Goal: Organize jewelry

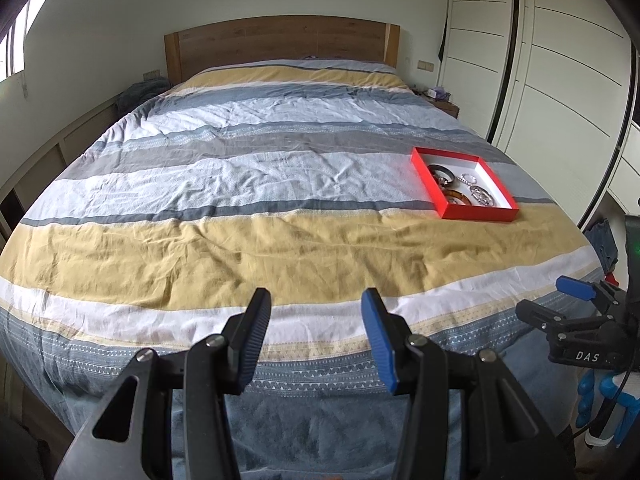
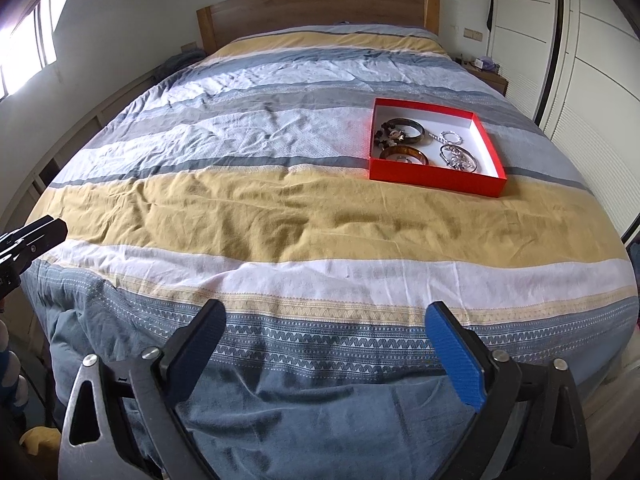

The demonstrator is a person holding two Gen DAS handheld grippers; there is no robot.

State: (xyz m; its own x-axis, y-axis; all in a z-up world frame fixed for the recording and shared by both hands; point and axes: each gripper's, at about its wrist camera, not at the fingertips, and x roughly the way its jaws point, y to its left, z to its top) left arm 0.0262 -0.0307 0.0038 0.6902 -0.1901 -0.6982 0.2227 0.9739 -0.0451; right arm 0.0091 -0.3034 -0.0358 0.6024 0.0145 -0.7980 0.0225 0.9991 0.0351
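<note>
Only rightward: amber bangle (image 2: 403, 155) unobstructed.

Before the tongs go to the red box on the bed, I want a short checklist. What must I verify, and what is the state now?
1. Left tongs empty and open: ok, nothing between the pads.
2. Right tongs empty and open: ok, jaws stand wide.
3. Red box lies flat on the bedspread, open side up: ok.
4. Jewelry is inside the box, none seen on the cover: ok. The dark bangle and amber bangle are on its left side, the silver pieces on its right.
5. Pieces separate, not tangled: cannot tell; the silver ones overlap.
6. Path over the bed to the box is free: ok.
</note>
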